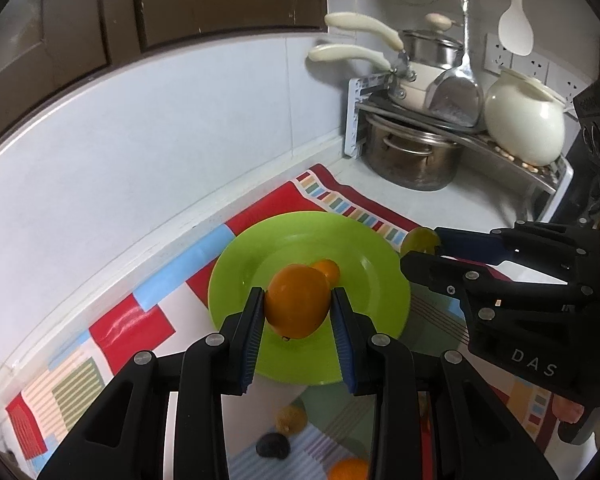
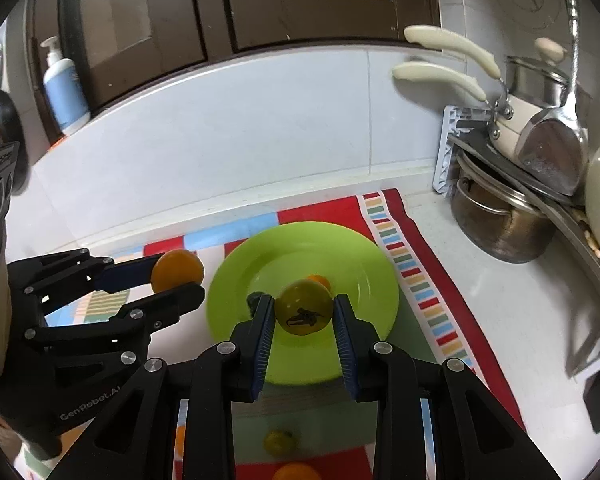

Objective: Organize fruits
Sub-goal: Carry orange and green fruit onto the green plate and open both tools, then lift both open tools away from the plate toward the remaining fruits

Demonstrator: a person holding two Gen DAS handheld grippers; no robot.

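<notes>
My left gripper is shut on an orange fruit and holds it above the near part of the green plate. A small orange fruit lies on the plate. My right gripper is shut on a yellow-green fruit with a dark mark on its skin, over the same green plate. In the right wrist view the left gripper shows at left with its orange fruit. In the left wrist view the right gripper shows at right with its yellow-green fruit.
A patterned mat covers the counter under the plate. More fruits lie on it near me: a yellowish one, a dark one, an orange one. A rack with pots and a white jar stands at back right. A soap bottle is at back left.
</notes>
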